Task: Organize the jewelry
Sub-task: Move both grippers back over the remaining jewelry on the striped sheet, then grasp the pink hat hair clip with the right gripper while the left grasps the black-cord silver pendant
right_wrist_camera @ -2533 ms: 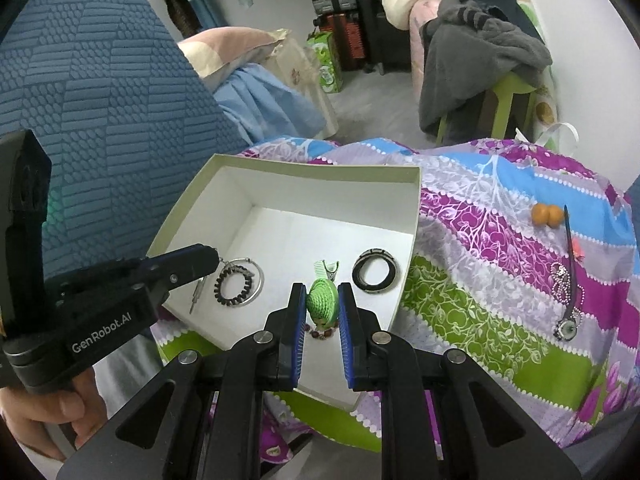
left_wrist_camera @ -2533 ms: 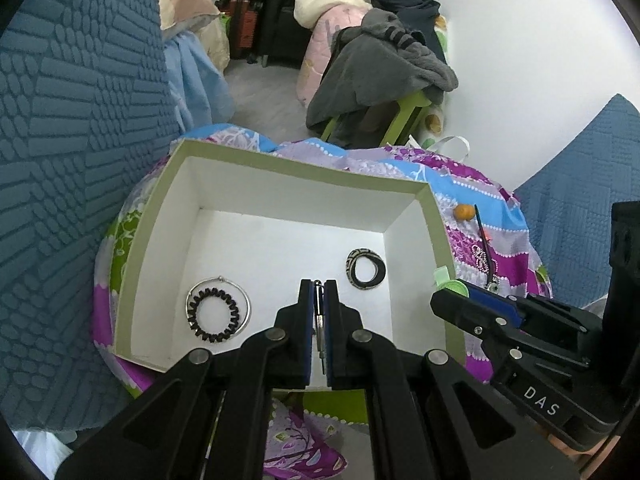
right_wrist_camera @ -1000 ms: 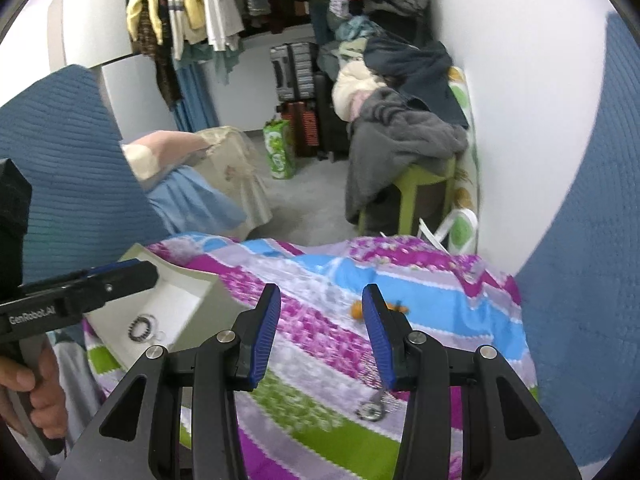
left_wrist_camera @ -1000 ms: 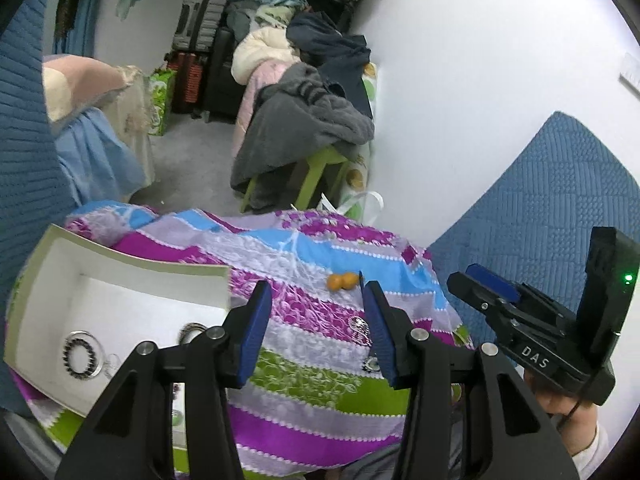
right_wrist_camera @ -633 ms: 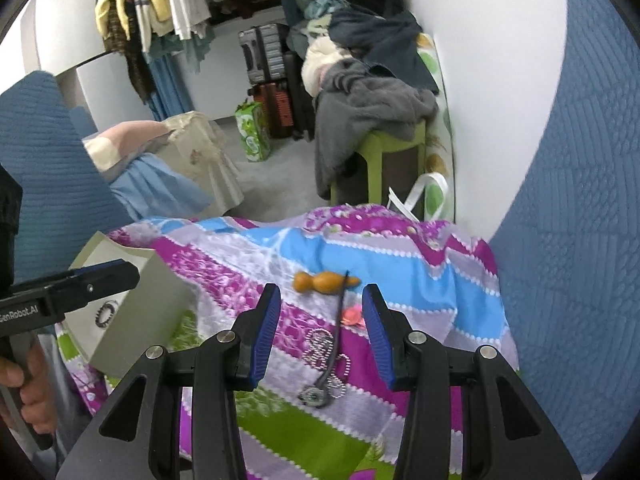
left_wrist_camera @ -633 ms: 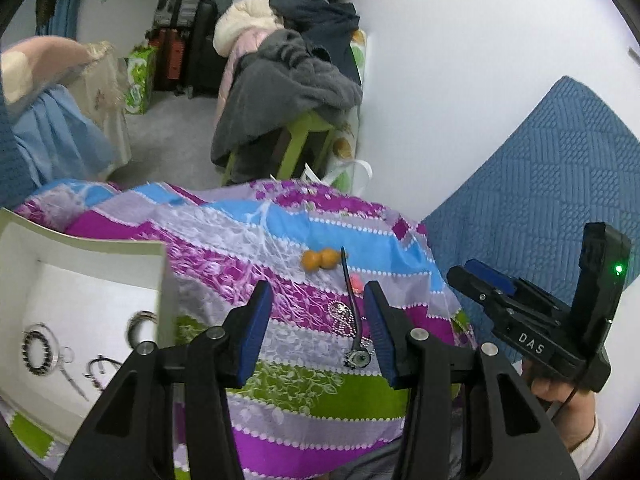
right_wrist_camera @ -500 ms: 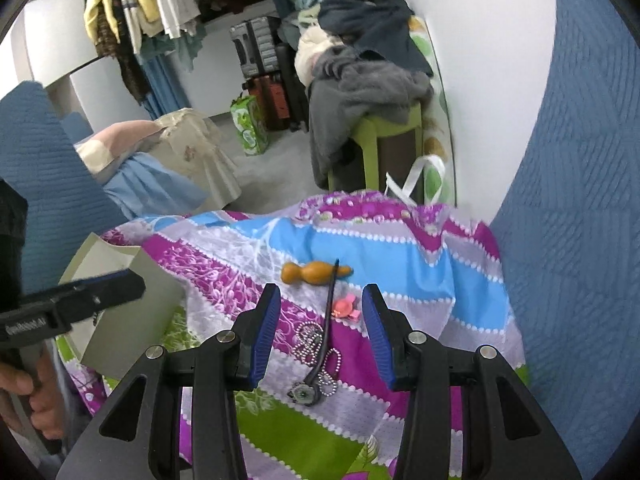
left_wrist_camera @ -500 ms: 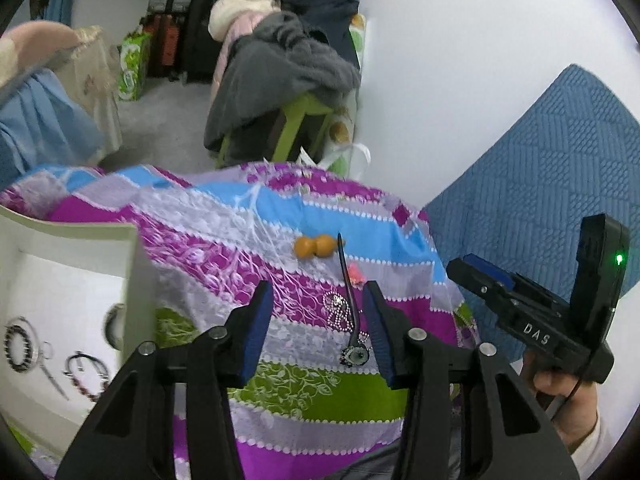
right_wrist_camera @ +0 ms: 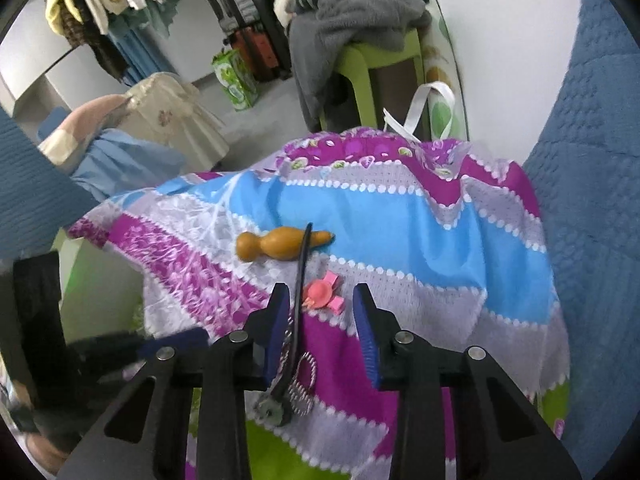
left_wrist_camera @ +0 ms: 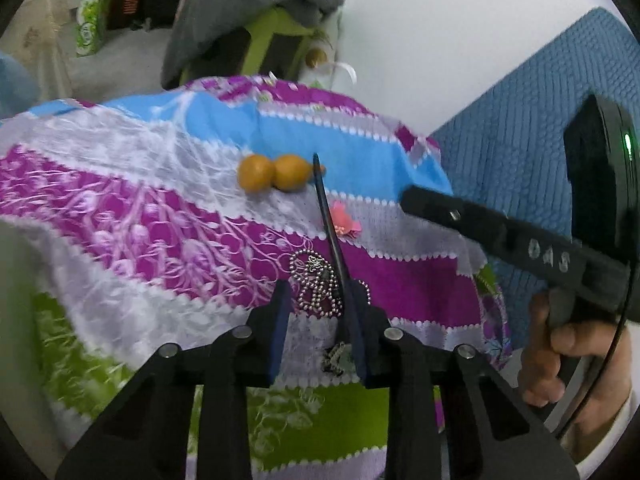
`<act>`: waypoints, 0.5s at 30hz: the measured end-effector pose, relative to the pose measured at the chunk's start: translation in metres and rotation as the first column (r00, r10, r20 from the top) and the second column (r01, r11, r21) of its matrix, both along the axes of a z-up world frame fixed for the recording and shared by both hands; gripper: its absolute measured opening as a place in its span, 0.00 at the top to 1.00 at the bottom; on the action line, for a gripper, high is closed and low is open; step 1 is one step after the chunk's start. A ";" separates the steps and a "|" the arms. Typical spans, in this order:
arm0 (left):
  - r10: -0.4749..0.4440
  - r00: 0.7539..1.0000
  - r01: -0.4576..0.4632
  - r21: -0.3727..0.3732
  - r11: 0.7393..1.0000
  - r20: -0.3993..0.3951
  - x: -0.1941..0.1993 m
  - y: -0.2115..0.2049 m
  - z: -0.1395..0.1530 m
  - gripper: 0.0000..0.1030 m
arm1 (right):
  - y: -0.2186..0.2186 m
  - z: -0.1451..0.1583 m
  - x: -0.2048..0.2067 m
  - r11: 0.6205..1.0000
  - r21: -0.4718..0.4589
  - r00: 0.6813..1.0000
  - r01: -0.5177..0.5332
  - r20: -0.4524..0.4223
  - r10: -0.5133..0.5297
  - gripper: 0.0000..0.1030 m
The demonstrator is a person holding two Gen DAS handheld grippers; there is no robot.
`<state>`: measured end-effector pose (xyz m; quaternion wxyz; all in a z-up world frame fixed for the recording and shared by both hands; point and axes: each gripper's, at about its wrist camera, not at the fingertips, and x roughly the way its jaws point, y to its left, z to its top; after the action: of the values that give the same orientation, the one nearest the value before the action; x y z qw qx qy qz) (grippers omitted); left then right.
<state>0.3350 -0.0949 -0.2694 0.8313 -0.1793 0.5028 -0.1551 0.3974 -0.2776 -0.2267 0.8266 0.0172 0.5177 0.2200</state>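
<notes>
Purple, blue and green striped cloth (left_wrist_camera: 152, 240) covers the surface where the remaining jewelry lies loose. A silver bead chain (left_wrist_camera: 318, 284) is heaped near the middle of a purple band, and a long dark hair stick (left_wrist_camera: 330, 236) runs over it from far to near, ending at a small ornament (left_wrist_camera: 338, 358) at the near end. An orange gourd-shaped pendant (left_wrist_camera: 274, 172) sits at the far end of the stick on the blue band, and a small pink flower clip (left_wrist_camera: 346, 222) lies just right of the stick. The left gripper (left_wrist_camera: 320, 332) hangs low over the cloth with its jaws apart and nothing between the blue pads (left_wrist_camera: 280, 332) but the chain and stick below; whether the pads touch them cannot be told. The right gripper (right_wrist_camera: 322, 332) is likewise spread wide and holds nothing, poised over the pink clip (right_wrist_camera: 322, 294), with the stick (right_wrist_camera: 300, 280) just inside its left pad and the gourd pendant (right_wrist_camera: 280, 242) beyond. A hand (left_wrist_camera: 560, 360) grips the right tool's handle at the right edge of the left view. A grey garment (right_wrist_camera: 352, 12) is draped over a green stool (right_wrist_camera: 380, 68) in the far background.
</notes>
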 end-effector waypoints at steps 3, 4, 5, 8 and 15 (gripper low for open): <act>-0.029 1.000 0.029 0.025 0.999 -0.012 0.009 -0.008 -0.011 0.80 | 0.001 -0.013 0.014 1.000 -0.015 0.999 0.016 -0.036 -0.017 0.73; -0.034 0.999 0.035 0.029 0.999 -0.016 0.011 -0.009 -0.014 0.80 | 0.000 -0.017 0.017 1.000 -0.014 0.999 0.023 -0.047 -0.024 0.73; -0.042 0.999 0.042 0.027 0.999 -0.021 0.013 -0.011 -0.017 0.80 | 0.000 -0.019 0.019 1.000 -0.016 0.998 0.026 -0.051 -0.027 0.73; -0.056 0.998 0.058 0.057 0.997 -0.028 0.019 -0.015 -0.022 0.80 | 0.000 -0.023 0.021 0.999 -0.030 0.998 0.022 -0.057 -0.024 0.73; -0.053 0.998 0.054 0.056 0.997 -0.025 0.027 -0.018 -0.028 0.80 | -0.001 -0.029 0.024 0.999 -0.031 0.996 0.033 -0.079 -0.036 0.73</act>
<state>0.3619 -0.1130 -0.2978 0.8257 -0.1439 0.5212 -0.1610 0.4210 -0.2788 -0.2554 0.8092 0.0224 0.5530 0.1970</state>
